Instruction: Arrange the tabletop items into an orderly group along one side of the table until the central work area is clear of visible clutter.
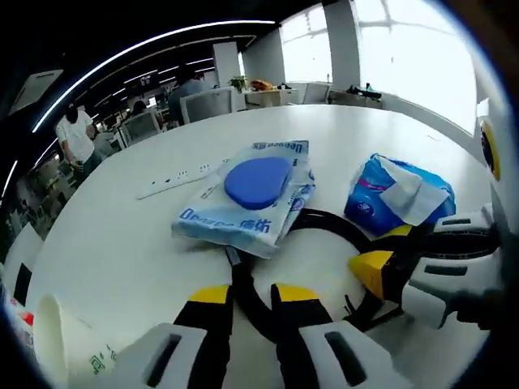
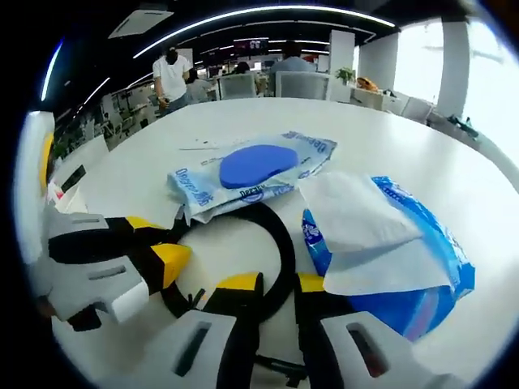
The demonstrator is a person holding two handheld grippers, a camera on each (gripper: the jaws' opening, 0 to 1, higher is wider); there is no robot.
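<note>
Left gripper [image 1: 251, 296] at bottom centre clamping the black ring [image 1: 324, 219], right gripper [image 2: 278, 284] at bottom gripping that ring too, wipes pack [image 1: 247, 194] centre, blue tissue pack [image 1: 397, 198] right, white table [image 1: 122, 243].

Beyond the table's far edge, office chairs [image 2: 301, 83] stand in a row (one person [image 2: 173, 75] in white stands behind), with bright windows [image 1: 409, 49] alongside.

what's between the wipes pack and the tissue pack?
Bare table and an arc of the black ring, between wipes pack and tissue pack; seen in both gripper views.
</note>
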